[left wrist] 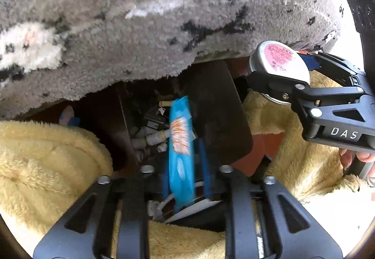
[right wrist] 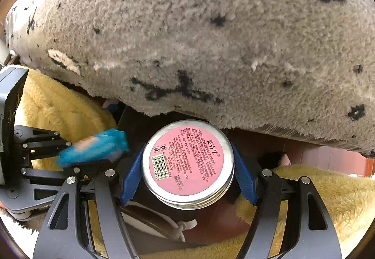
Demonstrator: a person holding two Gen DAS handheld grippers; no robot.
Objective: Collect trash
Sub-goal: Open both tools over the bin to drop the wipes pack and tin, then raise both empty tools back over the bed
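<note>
Two items in hand at once. Left gripper (left wrist: 185, 165) is clamped on a blue wrapper (left wrist: 181, 142), long axis running straight ahead along its fingers, tip over a dark open bin (left wrist: 150, 123) already holding scraps. Right gripper (right wrist: 187, 172) pinches a round tin (right wrist: 188, 160) by its rim, pink label facing the camera, off to the right of the bin. Left looks nearer the bin; a short drop forward should do. A grey blanket (right wrist: 211, 36) overhangs the opening.
</note>
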